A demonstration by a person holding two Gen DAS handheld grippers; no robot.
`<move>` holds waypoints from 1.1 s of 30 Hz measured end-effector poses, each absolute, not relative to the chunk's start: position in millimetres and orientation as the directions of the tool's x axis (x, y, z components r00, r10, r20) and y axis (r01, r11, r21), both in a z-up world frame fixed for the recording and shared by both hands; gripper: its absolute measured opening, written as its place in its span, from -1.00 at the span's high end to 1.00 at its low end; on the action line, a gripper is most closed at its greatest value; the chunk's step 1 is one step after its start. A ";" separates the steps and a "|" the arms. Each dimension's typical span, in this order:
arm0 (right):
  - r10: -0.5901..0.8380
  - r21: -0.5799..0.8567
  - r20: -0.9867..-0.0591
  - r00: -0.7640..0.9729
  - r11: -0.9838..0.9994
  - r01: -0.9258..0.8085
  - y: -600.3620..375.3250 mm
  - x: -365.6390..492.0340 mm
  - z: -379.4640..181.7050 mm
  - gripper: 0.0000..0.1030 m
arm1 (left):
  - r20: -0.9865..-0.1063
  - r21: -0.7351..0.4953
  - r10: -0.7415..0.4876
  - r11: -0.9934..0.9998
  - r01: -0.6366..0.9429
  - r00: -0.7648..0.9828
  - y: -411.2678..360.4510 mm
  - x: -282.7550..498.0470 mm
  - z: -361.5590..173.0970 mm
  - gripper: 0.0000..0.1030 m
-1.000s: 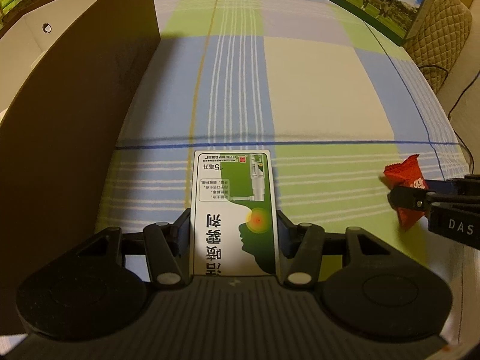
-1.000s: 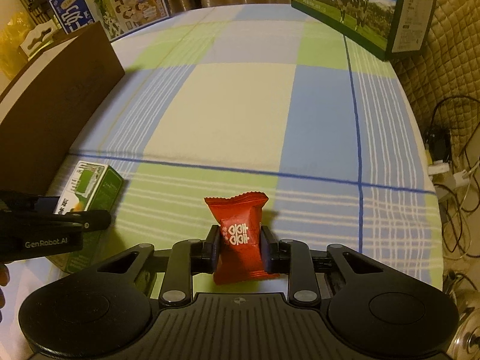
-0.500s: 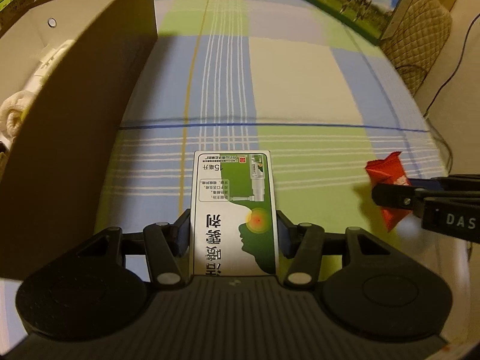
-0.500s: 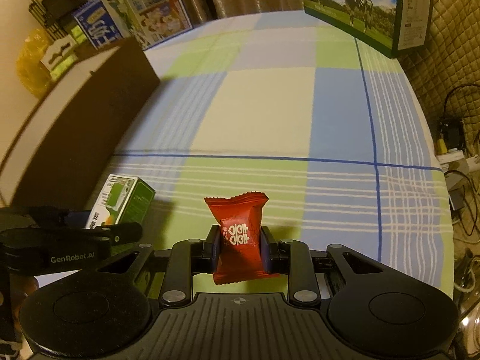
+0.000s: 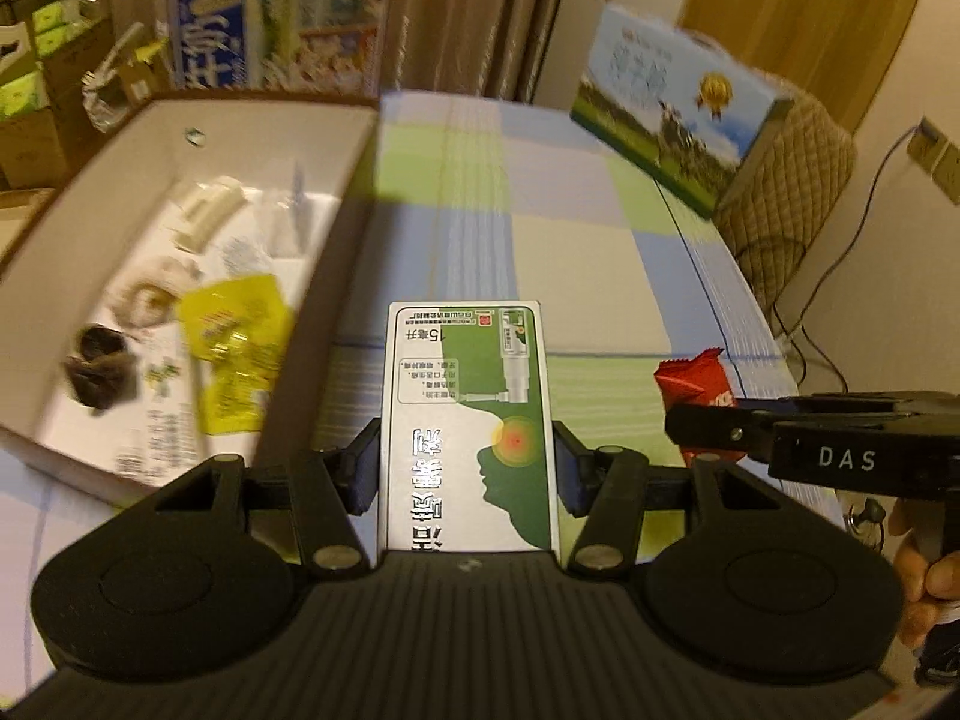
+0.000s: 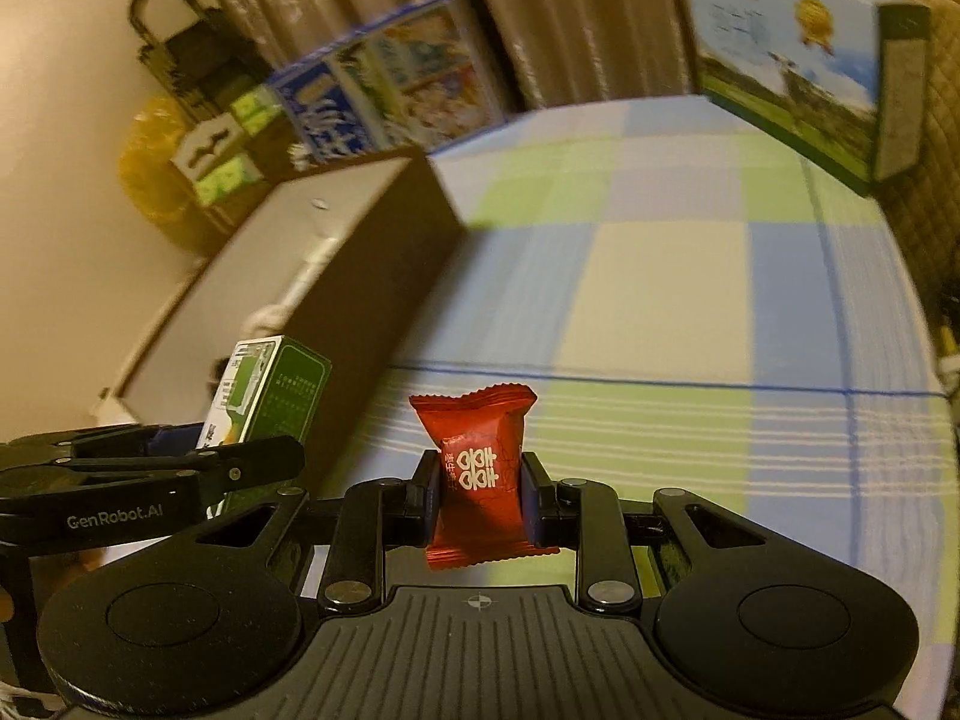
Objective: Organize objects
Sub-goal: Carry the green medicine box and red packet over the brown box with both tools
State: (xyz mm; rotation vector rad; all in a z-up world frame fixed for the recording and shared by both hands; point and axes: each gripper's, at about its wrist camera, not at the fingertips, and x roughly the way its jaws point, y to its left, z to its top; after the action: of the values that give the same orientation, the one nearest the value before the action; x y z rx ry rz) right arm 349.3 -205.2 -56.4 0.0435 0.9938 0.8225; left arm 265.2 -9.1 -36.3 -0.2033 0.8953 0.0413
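Observation:
My left gripper (image 5: 465, 465) is shut on a green and white medicine box (image 5: 468, 420), held lengthwise above the checked tablecloth. The right gripper (image 6: 477, 489) is shut on a red candy packet (image 6: 477, 468) that stands upright between its pads. In the left wrist view the right gripper (image 5: 708, 426) with the red packet (image 5: 690, 381) shows at the right, level with the box. In the right wrist view the left gripper (image 6: 198, 462) and its green box (image 6: 270, 390) are at the left. An open brown cardboard box (image 5: 354, 180) with a white inside lies to the left of both.
The cardboard box holds a yellow packet (image 5: 234, 330), a dark round item (image 5: 96, 366) and white items. A blue milk carton case (image 5: 276, 30) stands behind it, and a cow-print case (image 5: 678, 114) at the far right of the table (image 6: 660, 312). Cables hang off the right edge.
Both grippers have risen with their loads, and both views have tilted up. The open inside of the cardboard box now shows in the left wrist view.

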 end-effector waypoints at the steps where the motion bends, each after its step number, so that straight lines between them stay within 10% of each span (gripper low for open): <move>1: 0.642 0.394 -0.718 0.270 0.695 -0.602 -198.5 346.3 -53.7 0.54 | -0.774 -0.159 -0.043 0.979 -0.128 0.631 -3.4 261.5 -32.0 0.02; 33: 0.689 0.396 -0.691 0.219 0.615 -0.682 13.9 319.3 -46.7 0.54 | -0.726 -0.111 0.060 0.973 -0.202 0.685 182.7 246.2 3.7 0.02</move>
State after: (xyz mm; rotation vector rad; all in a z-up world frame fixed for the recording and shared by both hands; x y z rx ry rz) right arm 319.3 13.9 -46.7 0.0078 0.9613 0.9484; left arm 246.2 182.7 3.7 -0.1878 0.8037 0.1473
